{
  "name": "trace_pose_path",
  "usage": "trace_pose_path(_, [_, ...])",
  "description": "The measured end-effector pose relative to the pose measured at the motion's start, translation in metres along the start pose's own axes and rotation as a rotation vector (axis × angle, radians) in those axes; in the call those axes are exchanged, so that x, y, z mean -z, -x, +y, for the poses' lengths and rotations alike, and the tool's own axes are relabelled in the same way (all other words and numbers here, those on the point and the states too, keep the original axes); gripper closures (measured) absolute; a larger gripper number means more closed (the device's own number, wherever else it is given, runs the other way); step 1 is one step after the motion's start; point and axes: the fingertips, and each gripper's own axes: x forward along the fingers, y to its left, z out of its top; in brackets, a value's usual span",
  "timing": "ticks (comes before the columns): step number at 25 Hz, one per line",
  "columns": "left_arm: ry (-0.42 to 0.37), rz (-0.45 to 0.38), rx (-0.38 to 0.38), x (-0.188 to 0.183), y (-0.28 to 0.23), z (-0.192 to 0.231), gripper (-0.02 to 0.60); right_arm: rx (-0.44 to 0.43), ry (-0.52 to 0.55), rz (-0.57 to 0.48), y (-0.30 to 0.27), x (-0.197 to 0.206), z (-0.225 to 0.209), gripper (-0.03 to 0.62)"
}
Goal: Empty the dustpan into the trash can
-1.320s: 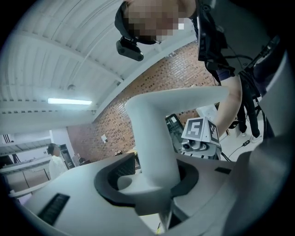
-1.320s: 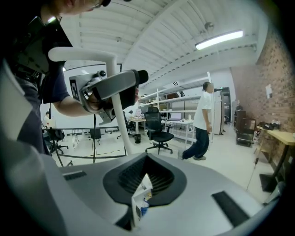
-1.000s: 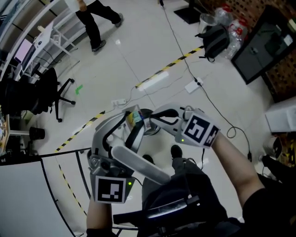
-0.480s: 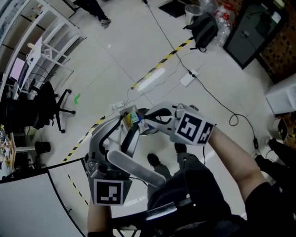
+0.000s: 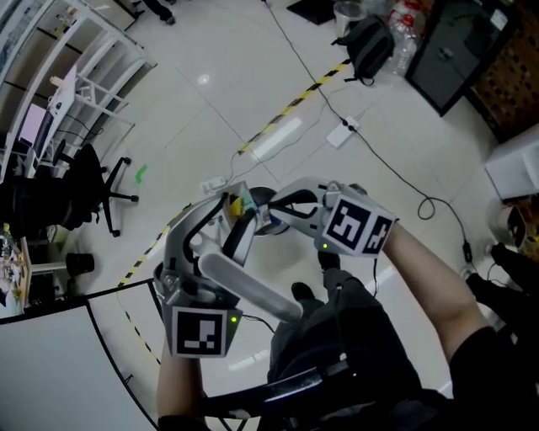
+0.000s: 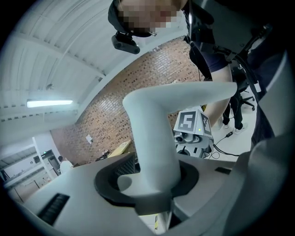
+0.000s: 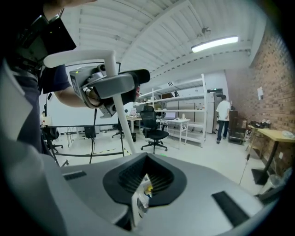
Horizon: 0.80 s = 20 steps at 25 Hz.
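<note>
Since a second ago: lost the passer-by in dark trousers from the top of the head view, bar a dark shoe (image 5: 158, 10) at the edge. Brought both claws slightly up the picture, grips unchanged.

From the head, looking down on a pale glossy floor (image 5: 404, 143) crossed by yellow-and-black striped tape (image 5: 296, 99). Over it, the long off-white plastic dustpan handle (image 5: 253, 290), slanting from the left gripper (image 5: 229, 226) toward the wearer's dark legs. Cannot tell the pan itself from the dark shapes at the bottom edge.

Only in the right gripper view: the handle's thin white pole running down from its bent top and passing behind the claw's grey body. Also there, white metal shelving (image 7: 184, 110), a black office chair (image 7: 154, 126) and a person in a white top (image 7: 223, 115) far off.

Only in the left gripper view: a red-brown brick wall (image 6: 152, 78), and the right gripper's marker cube (image 6: 191, 124) just beyond the handle.

Left gripper closed round the handle. Handle seated deep in the dark ribbed hollow between the jaws, near the claw's body rather than its tips, bending off to the right above.

Right gripper (image 5: 259, 212) pressed together on a small crumpled clear wrapper (image 7: 138, 198) with yellow print. Wrapper edge-on in that claw's own view. In the head view, it lies beside the left claw's tips, up the picture from the handle.
</note>
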Motion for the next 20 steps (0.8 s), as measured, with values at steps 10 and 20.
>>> trace_pose_path(10, [0.011,-0.02,0.039,0.005,0.023,-0.017,0.436,0.132,-0.051,0.014,0.011,0.0,0.031,0.582])
trace_pose_path(20, [-0.046,0.012,0.083,0.009,0.043,-0.046,0.434,0.228,-0.016,0.073,0.04,-0.003,0.084,0.582])
